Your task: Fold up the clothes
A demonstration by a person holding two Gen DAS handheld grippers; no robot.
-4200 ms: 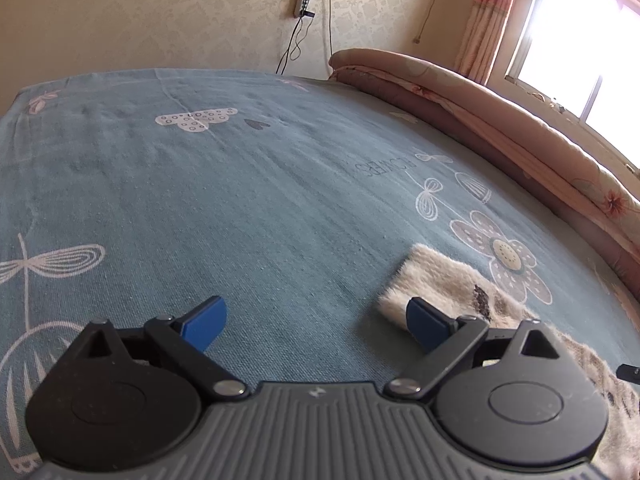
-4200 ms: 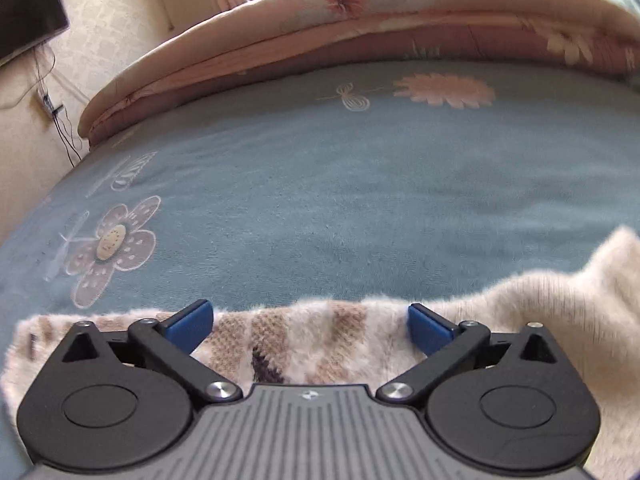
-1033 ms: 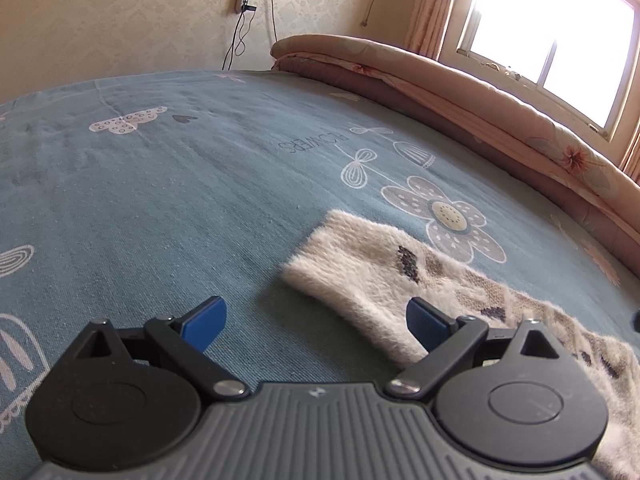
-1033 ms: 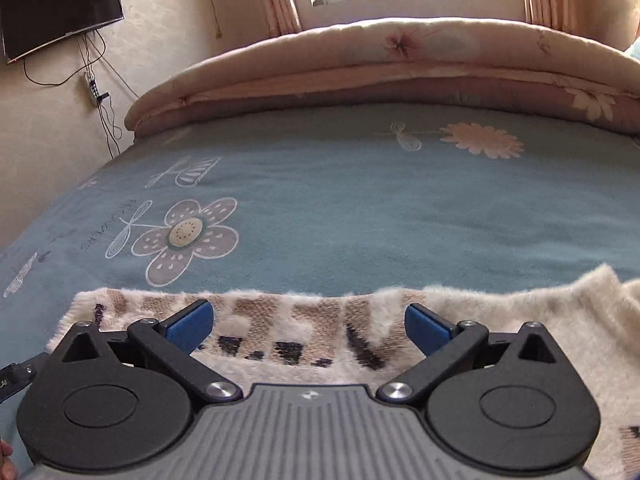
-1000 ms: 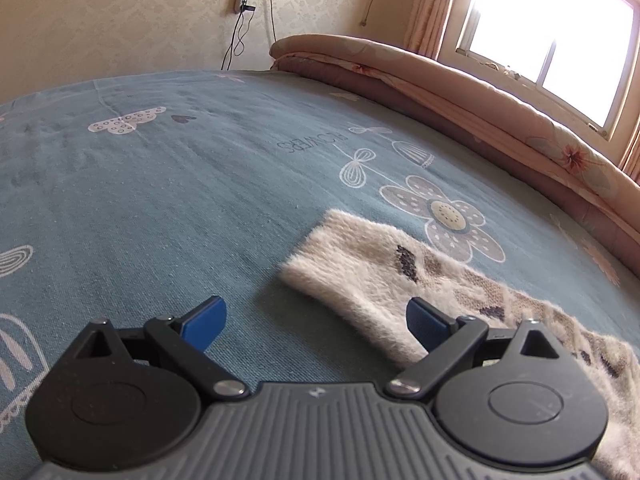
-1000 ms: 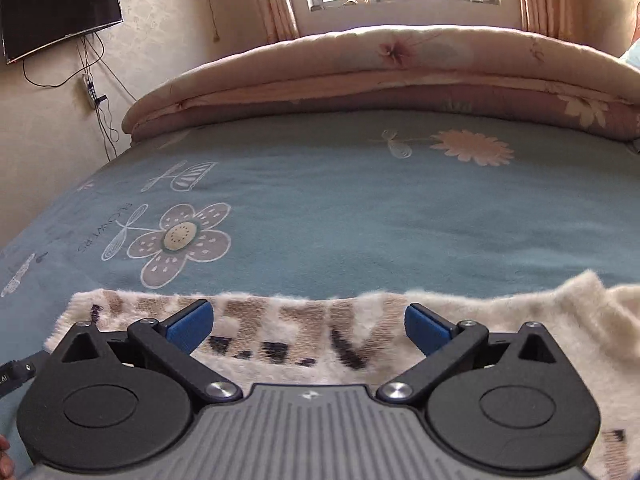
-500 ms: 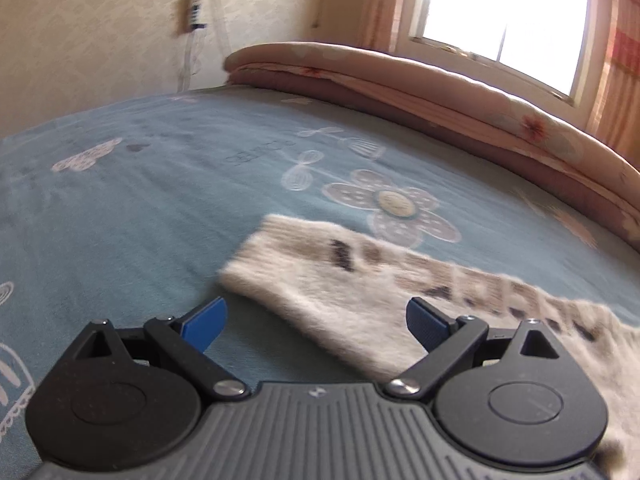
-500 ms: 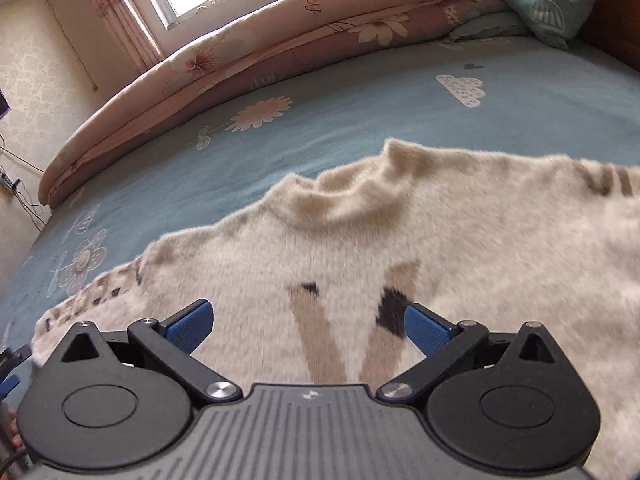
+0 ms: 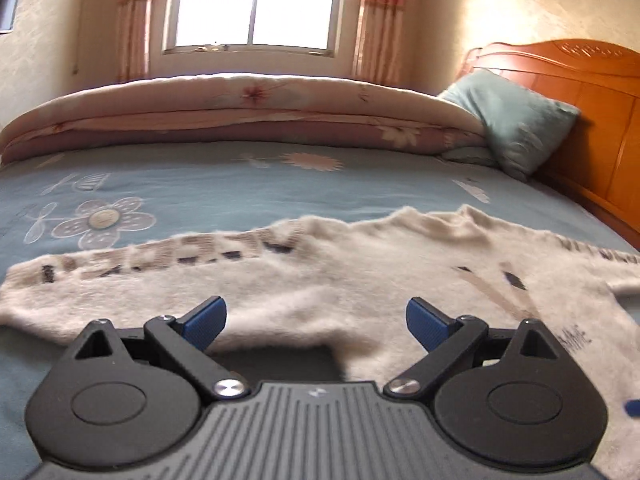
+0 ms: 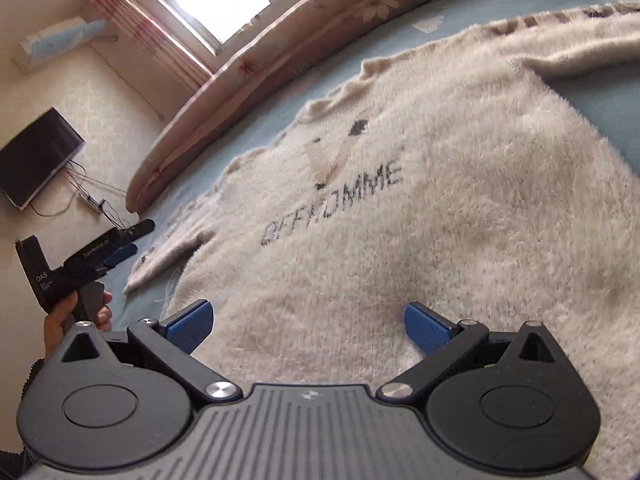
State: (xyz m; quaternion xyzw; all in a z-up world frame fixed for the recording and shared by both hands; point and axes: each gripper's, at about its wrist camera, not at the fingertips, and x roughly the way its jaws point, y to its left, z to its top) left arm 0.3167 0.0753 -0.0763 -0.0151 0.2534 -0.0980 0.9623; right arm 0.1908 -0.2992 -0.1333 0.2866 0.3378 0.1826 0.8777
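Sweater [image 9: 304, 280], cream and fluffy, with dark and tan markings, is lying spread flat on the blue flower-print bedsheet [image 9: 200, 192], directly ahead of both claws. Hidden or unclear: the left wrist view is cutting off the garment's right side at the frame edge, and motion blur is smearing the lettering along the sleeve; the right wrist view is losing the hem beneath the claw body and the far sleeve at the top right corner. Left gripper [image 9: 316, 320] is hovering with its blue pads [image 9: 204, 316] wide apart, nothing between them, the sleeve's lower edge sitting just beyond the tips and the underarm notch showing bare sheet near its middle. Right gripper [image 10: 306, 322] is likewise standing spread and empty, low over the sweater's body, fabric filling the space ahead of its tips; whether the pads are touching the knit cannot be told. No containers are showing. Only the left view is showing the orange headboard [image 9: 580, 108] far right, the blue-green pillow [image 9: 508, 120] leaning against it, and the rolled pink quilt [image 9: 240, 112] under the window [image 9: 256, 4]. Only the right view is showing the chest lettering "OFFHOMME", a wall-mounted screen [image 10: 36, 156], an air conditioner [image 10: 60, 40], and, left of the claw, the person's hand [image 10: 76, 312] gripping the other tool's handle.
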